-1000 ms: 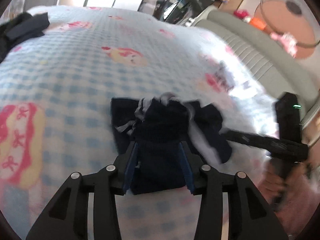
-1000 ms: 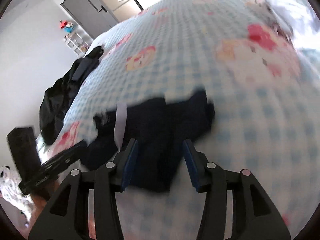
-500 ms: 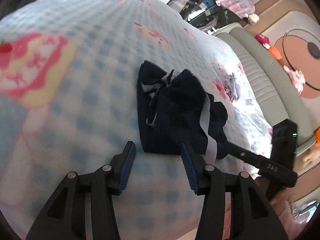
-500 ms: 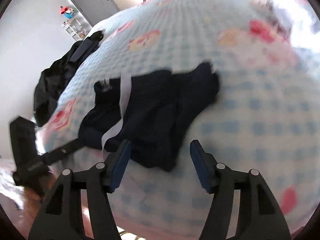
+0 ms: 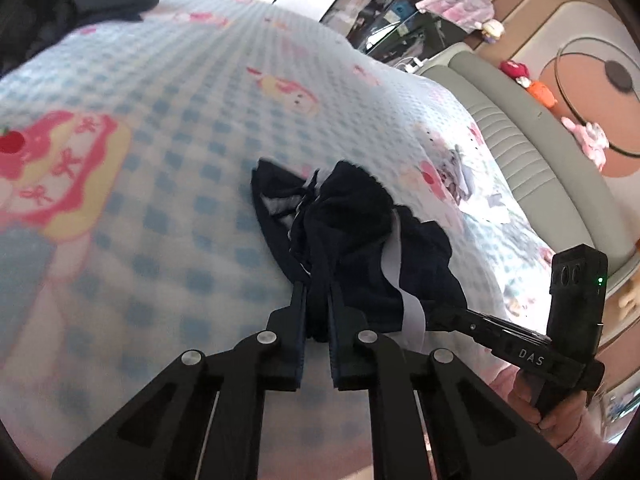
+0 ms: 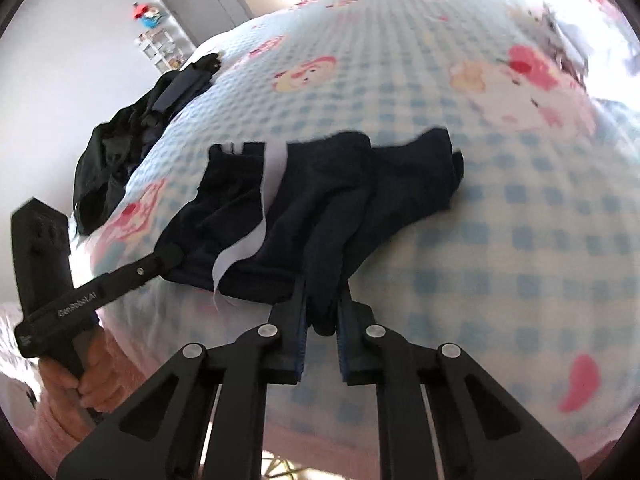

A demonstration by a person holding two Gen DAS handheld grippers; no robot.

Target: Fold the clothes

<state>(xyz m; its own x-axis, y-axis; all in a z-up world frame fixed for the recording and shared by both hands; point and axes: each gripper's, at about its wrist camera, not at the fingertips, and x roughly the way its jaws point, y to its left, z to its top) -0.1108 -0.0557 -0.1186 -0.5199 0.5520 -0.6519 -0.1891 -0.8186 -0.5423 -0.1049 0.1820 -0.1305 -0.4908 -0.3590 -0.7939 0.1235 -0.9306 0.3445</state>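
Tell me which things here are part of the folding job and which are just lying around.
In the job:
- crumpled navy garment with white ribbon
- left gripper, shut on it
- right gripper, shut on it

Lying about:
- black clothes heap at the bed's far edge
- orange plush toy on the floor
- pink checked cartoon bedspread, only the work surface

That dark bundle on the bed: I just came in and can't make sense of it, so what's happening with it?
A person is folding a crumpled navy garment with a white ribbon strip on a blue-and-white checked bedspread with pink cartoon prints. The left hand-held gripper and the right hand-held gripper are each shut on the near edge of the fabric, at opposite ends. The garment is bunched, not yet flat or neatly folded.
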